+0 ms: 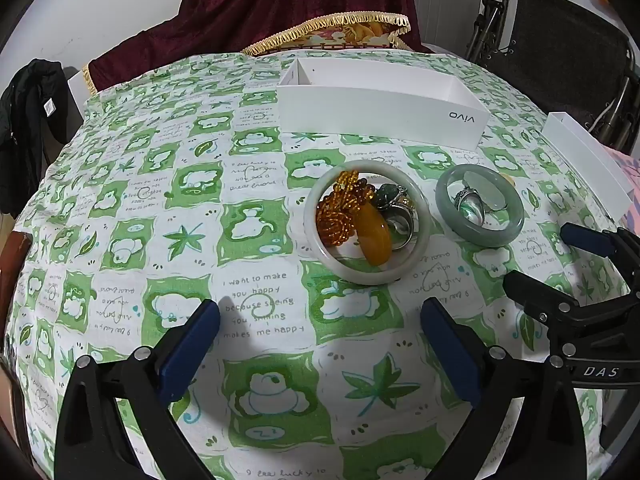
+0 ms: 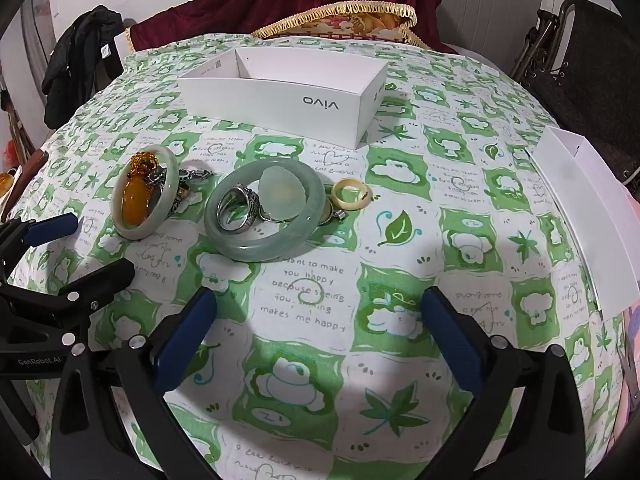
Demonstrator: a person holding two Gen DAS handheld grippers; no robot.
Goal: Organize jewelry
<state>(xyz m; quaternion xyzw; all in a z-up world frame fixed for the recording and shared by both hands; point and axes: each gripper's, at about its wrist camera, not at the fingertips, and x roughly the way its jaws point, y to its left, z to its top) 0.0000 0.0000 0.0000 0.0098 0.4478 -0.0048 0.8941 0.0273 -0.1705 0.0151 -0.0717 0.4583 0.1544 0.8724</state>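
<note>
A pale jade bangle (image 1: 320, 240) (image 2: 170, 184) lies on the green patterned cloth, ringed around an amber pendant (image 1: 374, 236) (image 2: 134, 204), orange beads (image 1: 334, 226) and metal rings (image 1: 396, 216). To its right, a green jade bangle (image 1: 496, 236) (image 2: 256, 246) encloses a silver ring (image 2: 236, 212) and a pale translucent stone (image 2: 280, 194). A cream ring (image 2: 352, 194) sits beyond it. An open white box (image 1: 380, 108) (image 2: 280, 92) stands behind. My left gripper (image 1: 320, 312) and right gripper (image 2: 320, 300) hover open and empty, nearer than the jewelry.
A second white box part (image 1: 588, 168) (image 2: 588, 216) lies at the table's right edge. A folded dark chair (image 1: 560, 60) stands at the back right, dark clothing (image 1: 32, 120) hangs at the left, and a red fringed cloth (image 1: 280, 0) is behind the table.
</note>
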